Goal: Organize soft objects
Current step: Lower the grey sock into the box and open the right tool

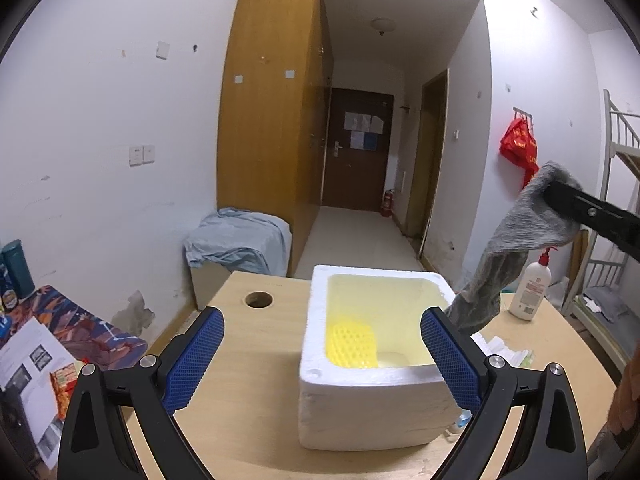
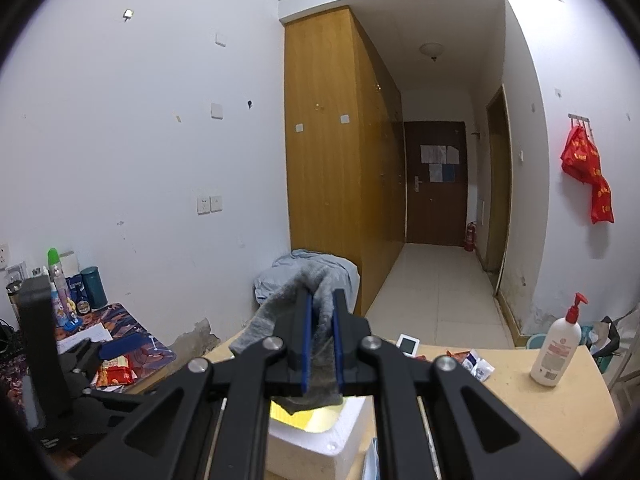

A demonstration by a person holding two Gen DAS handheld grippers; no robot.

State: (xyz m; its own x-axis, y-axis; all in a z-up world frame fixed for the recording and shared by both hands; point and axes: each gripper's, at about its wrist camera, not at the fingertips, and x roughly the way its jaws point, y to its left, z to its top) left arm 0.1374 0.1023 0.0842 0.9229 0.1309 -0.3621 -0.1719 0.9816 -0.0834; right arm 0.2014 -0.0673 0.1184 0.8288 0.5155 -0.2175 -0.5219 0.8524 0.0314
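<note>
The right gripper (image 2: 320,336) pinches a grey sock (image 1: 516,240) above the foam box (image 1: 320,384); the left gripper (image 1: 320,356) gapes empty; a yellow sponge (image 1: 352,344) is already in; the sock still needs dropping.

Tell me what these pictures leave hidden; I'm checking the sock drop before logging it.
- Lower end of the grey knitted sock: left wrist view, behind the left gripper finger; right wrist view, pinched between the right gripper fingers.
- White foam box interior: right wrist view, gripper covers most of it; left view, near wall hides the floor by the yellow mesh pad.
- White pump bottle label: too small.
</note>
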